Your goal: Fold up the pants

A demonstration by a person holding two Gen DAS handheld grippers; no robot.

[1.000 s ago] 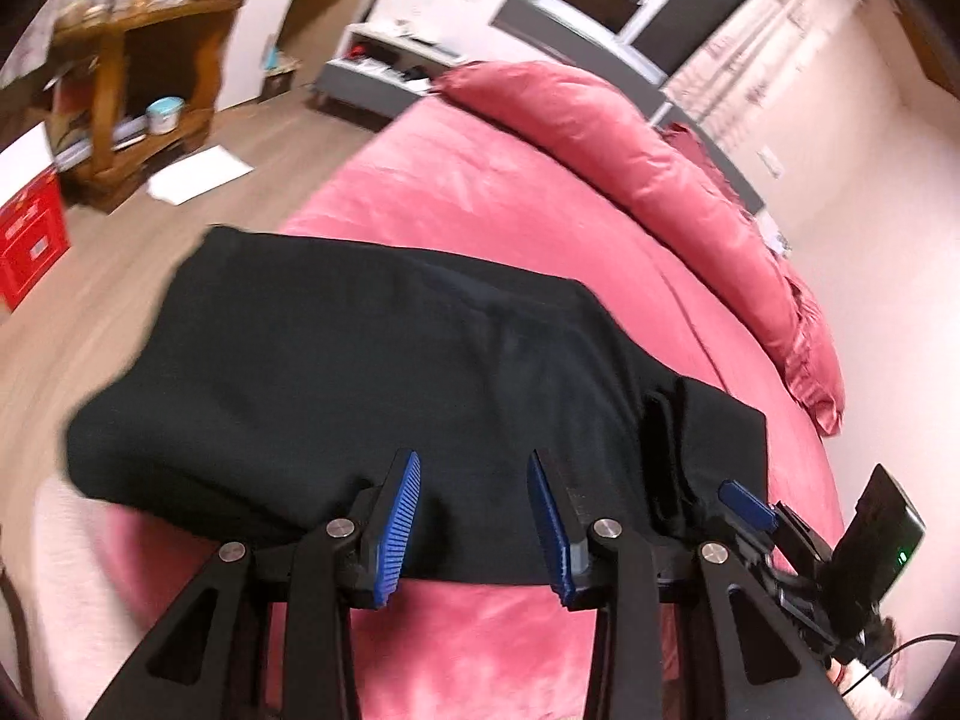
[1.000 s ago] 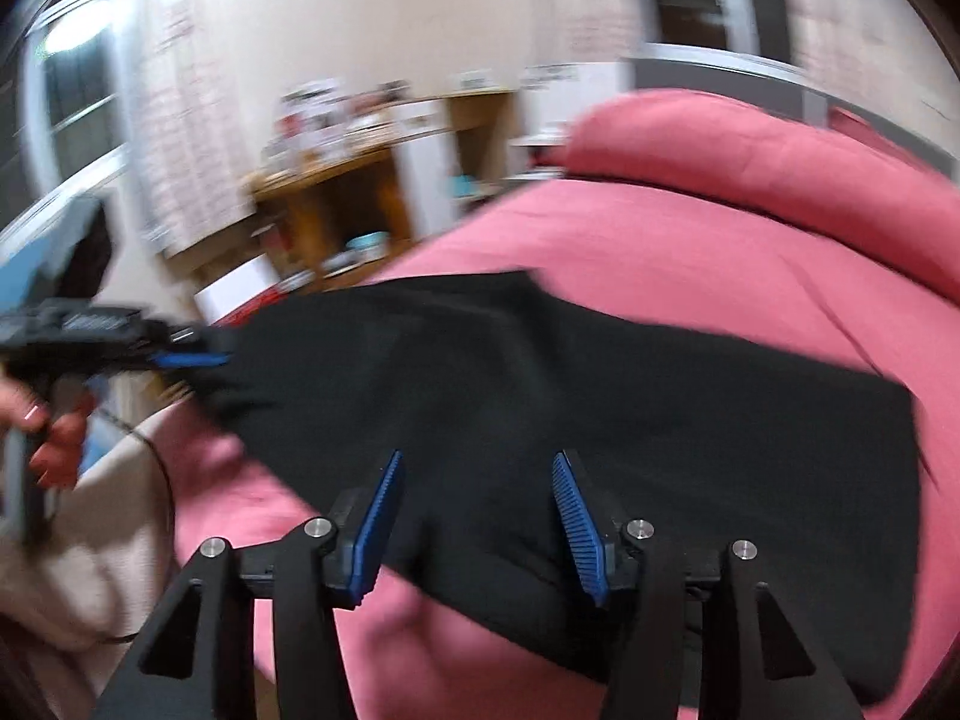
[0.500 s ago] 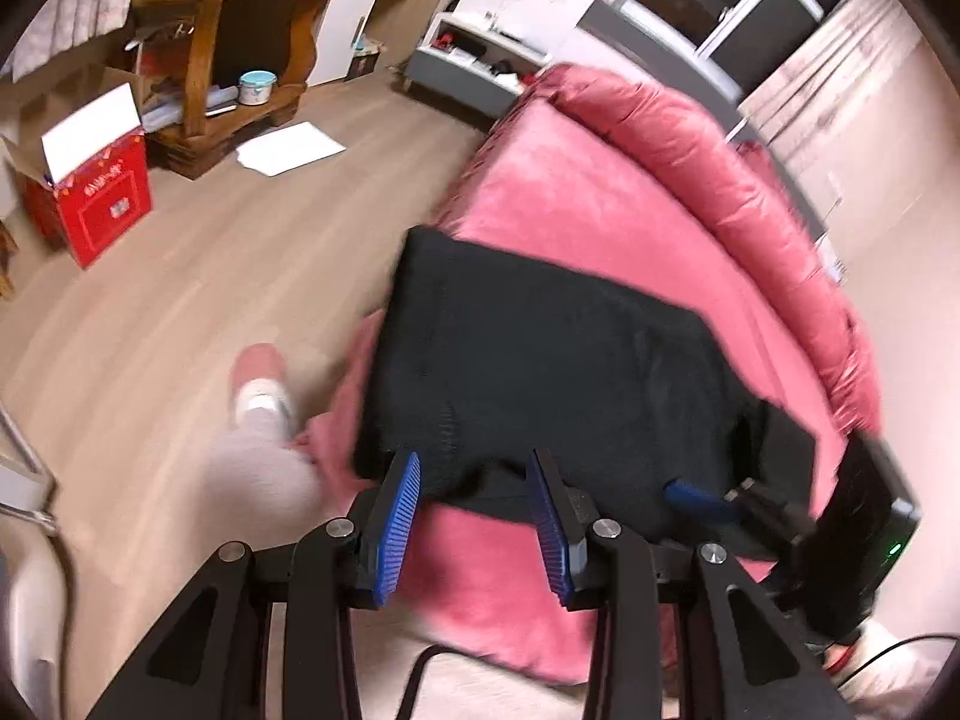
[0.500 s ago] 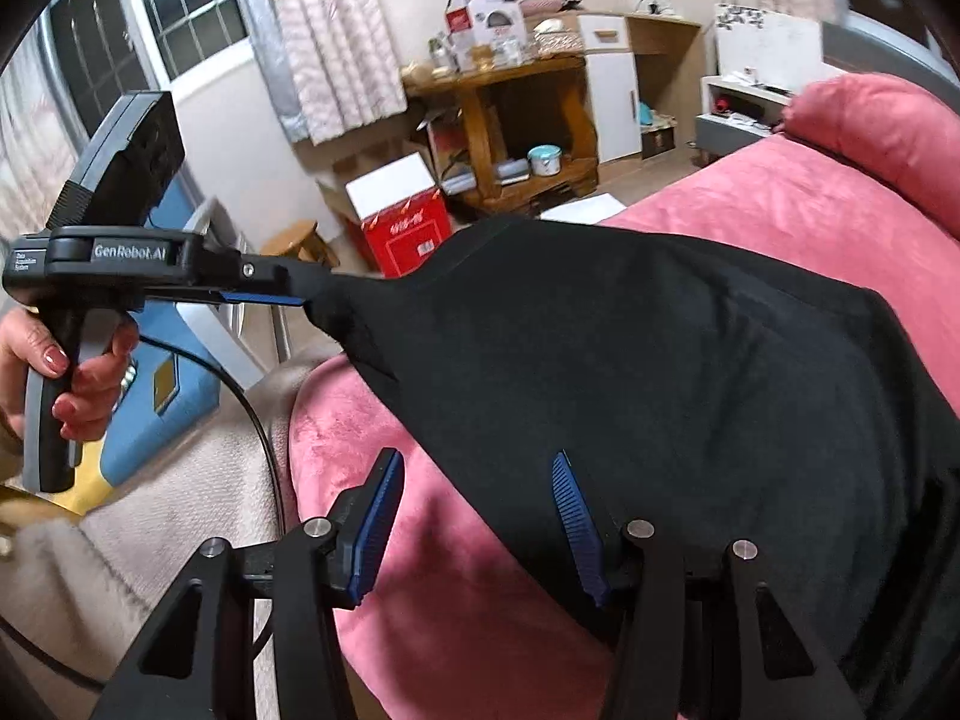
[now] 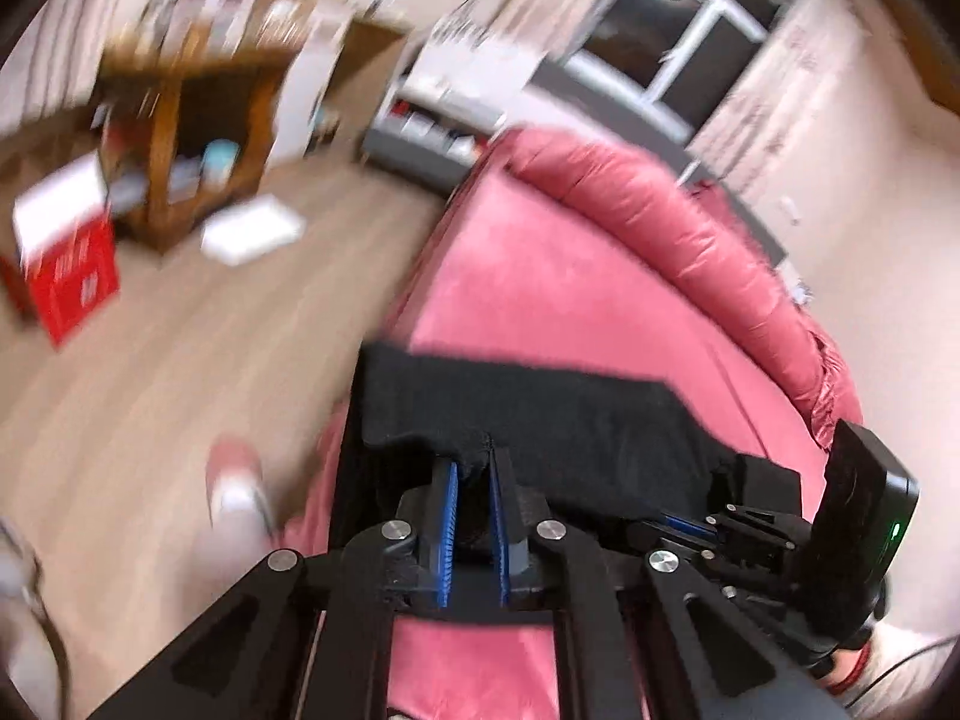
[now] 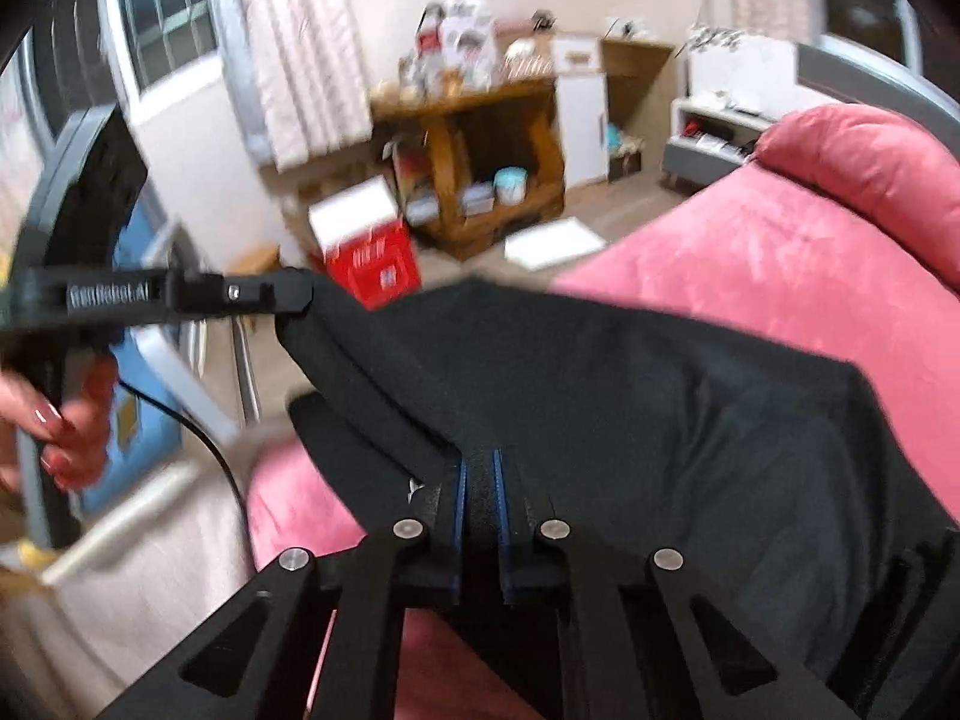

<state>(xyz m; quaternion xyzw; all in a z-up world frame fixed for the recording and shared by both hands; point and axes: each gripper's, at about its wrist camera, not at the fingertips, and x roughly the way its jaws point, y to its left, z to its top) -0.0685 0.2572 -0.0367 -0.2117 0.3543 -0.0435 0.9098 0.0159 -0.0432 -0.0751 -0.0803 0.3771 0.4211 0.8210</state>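
Note:
The black pants [image 5: 540, 414] lie folded across the near corner of the pink bed [image 5: 540, 276], also in the right wrist view [image 6: 660, 396]. My left gripper [image 5: 474, 468] is shut on the near edge of the pants, cloth bunched between its blue pads. My right gripper [image 6: 478, 468] is shut on the same edge further right. The left gripper also shows in the right wrist view [image 6: 288, 297], pinching the pants' left corner and lifting it. The right gripper shows in the left wrist view [image 5: 714, 516] at the pants' right end.
A long pink pillow [image 5: 690, 222] runs along the bed's far side. A wooden shelf unit [image 6: 474, 144], a red box [image 6: 372, 264] and white paper [image 6: 552, 243] stand on the wood floor left of the bed. A foot in a sock [image 5: 237, 480] is by the bed corner.
Both grippers were open over the pants; now both have closed on the near edge. The left gripper has swung and lifted its corner; views are motion-blurred.

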